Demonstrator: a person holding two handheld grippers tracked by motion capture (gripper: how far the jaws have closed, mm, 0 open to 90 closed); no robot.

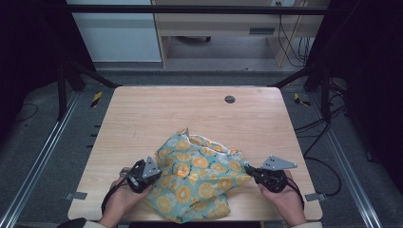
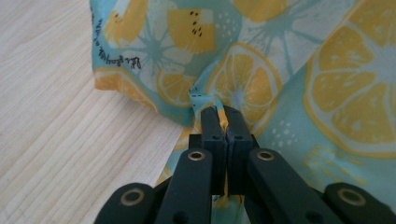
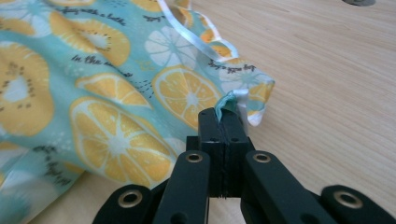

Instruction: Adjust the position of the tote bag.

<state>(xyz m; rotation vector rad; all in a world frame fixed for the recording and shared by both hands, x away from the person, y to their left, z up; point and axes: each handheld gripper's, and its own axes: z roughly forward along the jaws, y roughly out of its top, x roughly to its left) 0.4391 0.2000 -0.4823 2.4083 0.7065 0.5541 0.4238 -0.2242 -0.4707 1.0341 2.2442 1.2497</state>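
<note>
A crumpled piece of teal fabric printed with yellow citrus slices (image 1: 199,178) lies bunched on the near half of the pale wooden table (image 1: 157,111), between the person's two hands. From above, the left gripper (image 1: 154,176) meets the cloth at its left edge and the right gripper (image 1: 248,169) at its right edge, each black and topped by a grey three-cornered plate, but that view is too small to show how the jaws stand.

The left gripper view settles it for that side: the left gripper (image 2: 220,113) has its jaws pressed together on a pinched fold of the fabric (image 2: 299,70), with bare table (image 2: 60,130) to one side. It also shows small black script along the cloth's edge.

The right gripper view shows the right gripper (image 3: 227,114) likewise clamped tight, a tuft of the fabric (image 3: 112,93) and its white hem sticking up between the jaws. The white trim (image 3: 196,39) runs along the cloth's border there.
</note>
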